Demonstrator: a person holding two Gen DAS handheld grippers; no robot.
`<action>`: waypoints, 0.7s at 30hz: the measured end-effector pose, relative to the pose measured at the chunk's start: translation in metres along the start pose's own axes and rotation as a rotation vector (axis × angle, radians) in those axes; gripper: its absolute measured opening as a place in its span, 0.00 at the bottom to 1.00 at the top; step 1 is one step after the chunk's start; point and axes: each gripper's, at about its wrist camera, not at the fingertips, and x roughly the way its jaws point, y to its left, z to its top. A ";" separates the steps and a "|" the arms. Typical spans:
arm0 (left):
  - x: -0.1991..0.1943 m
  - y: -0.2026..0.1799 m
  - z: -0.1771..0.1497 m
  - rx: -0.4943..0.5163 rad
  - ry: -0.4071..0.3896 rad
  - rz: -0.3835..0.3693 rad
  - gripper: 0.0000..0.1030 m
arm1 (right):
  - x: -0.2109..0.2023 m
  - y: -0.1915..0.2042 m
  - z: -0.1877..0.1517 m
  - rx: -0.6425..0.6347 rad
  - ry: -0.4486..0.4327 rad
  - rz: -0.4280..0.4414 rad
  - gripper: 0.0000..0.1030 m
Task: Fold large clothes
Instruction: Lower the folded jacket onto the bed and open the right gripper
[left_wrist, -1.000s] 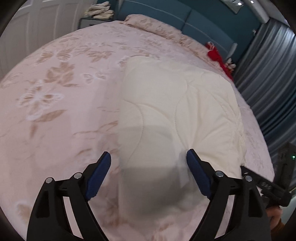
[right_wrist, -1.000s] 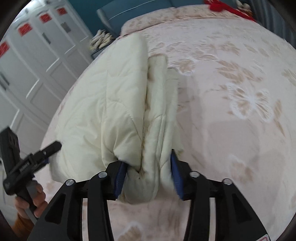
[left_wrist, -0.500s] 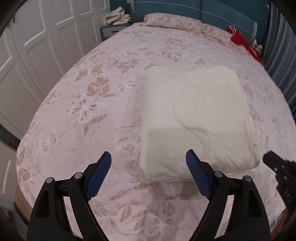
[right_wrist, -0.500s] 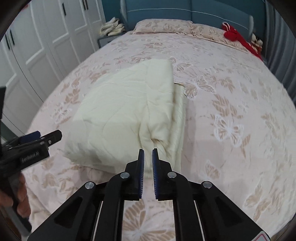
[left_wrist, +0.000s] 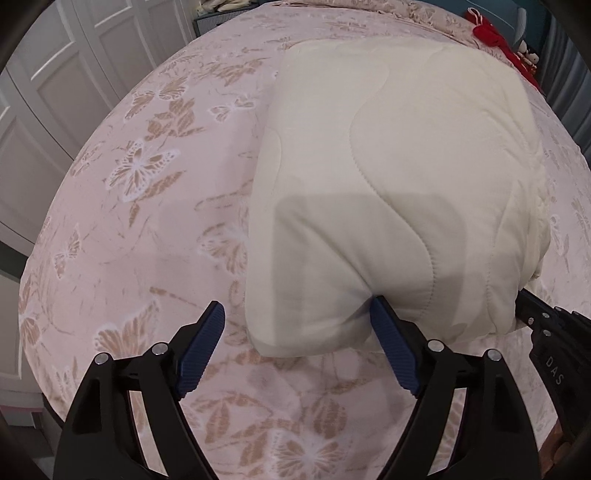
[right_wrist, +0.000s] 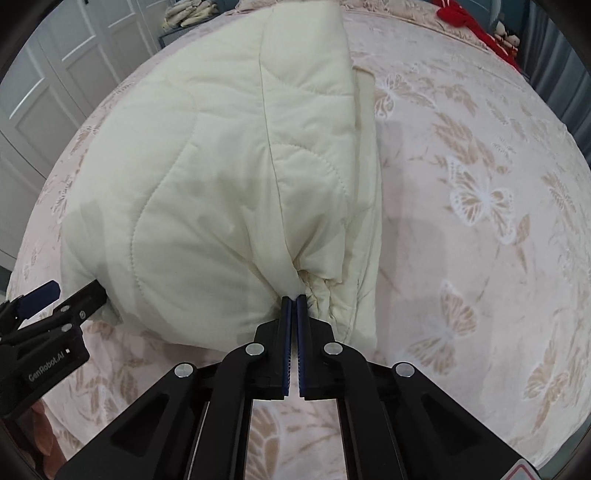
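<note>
The cream quilt (right_wrist: 207, 177) lies mostly folded (layers stacked at three o'clock). The right gripper (right_wrist: 294, 300) pinches its near edge; the left gripper (left_wrist: 295, 321) gapes wide around the near corner, gripping nothing.

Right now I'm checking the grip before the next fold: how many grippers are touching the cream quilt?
2. The right gripper is shut, its tips pinching the folded quilt at its near edge. The left gripper is open, one pad pressing the quilt's near edge, the other clear over the bedspread.

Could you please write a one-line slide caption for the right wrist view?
Right claw shut, its tips pressed into the near edge of the folded cream quilt on the butterfly-print bed.
</note>
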 end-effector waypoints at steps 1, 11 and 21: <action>0.002 -0.001 0.000 0.003 0.002 0.004 0.79 | 0.003 0.000 0.000 -0.001 0.003 -0.001 0.00; 0.015 -0.008 0.000 0.015 0.004 0.040 0.83 | 0.020 -0.003 0.000 0.008 0.012 0.009 0.00; 0.026 -0.013 0.000 0.017 -0.001 0.063 0.88 | 0.025 -0.004 0.001 0.006 0.007 0.009 0.00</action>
